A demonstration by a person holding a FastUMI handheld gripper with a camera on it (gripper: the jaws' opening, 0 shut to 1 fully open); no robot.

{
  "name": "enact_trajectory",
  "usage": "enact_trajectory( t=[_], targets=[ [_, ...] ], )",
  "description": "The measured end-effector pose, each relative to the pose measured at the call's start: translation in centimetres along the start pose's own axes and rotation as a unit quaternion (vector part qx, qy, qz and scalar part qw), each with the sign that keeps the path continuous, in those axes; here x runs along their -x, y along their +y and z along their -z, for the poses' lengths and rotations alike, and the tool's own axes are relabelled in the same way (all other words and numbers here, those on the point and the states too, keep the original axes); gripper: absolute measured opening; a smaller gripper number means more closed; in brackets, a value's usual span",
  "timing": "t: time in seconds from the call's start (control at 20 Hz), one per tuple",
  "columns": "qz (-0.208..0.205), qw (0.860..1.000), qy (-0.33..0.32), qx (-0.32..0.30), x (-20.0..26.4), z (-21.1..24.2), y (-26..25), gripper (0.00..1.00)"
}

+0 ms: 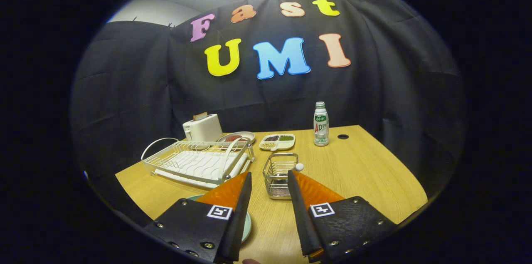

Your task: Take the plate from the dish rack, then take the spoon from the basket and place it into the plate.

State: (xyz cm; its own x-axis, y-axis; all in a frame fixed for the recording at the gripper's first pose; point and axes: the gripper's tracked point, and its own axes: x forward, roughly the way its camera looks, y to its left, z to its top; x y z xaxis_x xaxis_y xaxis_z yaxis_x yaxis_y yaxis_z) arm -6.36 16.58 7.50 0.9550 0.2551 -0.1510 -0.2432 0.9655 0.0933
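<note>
A pale green plate (247, 223) lies flat on the wooden table (365, 172), mostly hidden under my left finger. Just ahead of the fingers stands a small wire basket (279, 172). The white round end of the spoon (299, 167) pokes out at the basket's right rim, close to my right fingertip. My gripper (269, 173) is open, its fingers spread about as wide as the basket, with nothing between them. The white wire dish rack (195, 160) sits beyond my left finger and holds nothing.
Behind the rack stand a white toaster (202, 127) and a round dish of food (237, 136). A divided snack tray (277, 141) and a bottle (321, 124) stand farther back. A small dark hole (343, 136) marks the table's far right.
</note>
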Motion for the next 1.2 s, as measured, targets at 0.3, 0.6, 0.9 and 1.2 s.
enact_trajectory(
  t=[0.3,0.6,0.9,1.2],
  targets=[
    [0.003,0.997,-0.083,0.002,-1.5,-2.3,-2.6,0.54],
    [0.010,0.995,-0.101,-0.002,-5.9,-0.4,-4.1,0.54],
    [0.013,0.995,-0.098,-0.015,-10.4,2.4,-4.5,0.53],
    [0.011,0.993,-0.114,-0.019,-11.6,1.7,-4.3,0.26]
  ],
)
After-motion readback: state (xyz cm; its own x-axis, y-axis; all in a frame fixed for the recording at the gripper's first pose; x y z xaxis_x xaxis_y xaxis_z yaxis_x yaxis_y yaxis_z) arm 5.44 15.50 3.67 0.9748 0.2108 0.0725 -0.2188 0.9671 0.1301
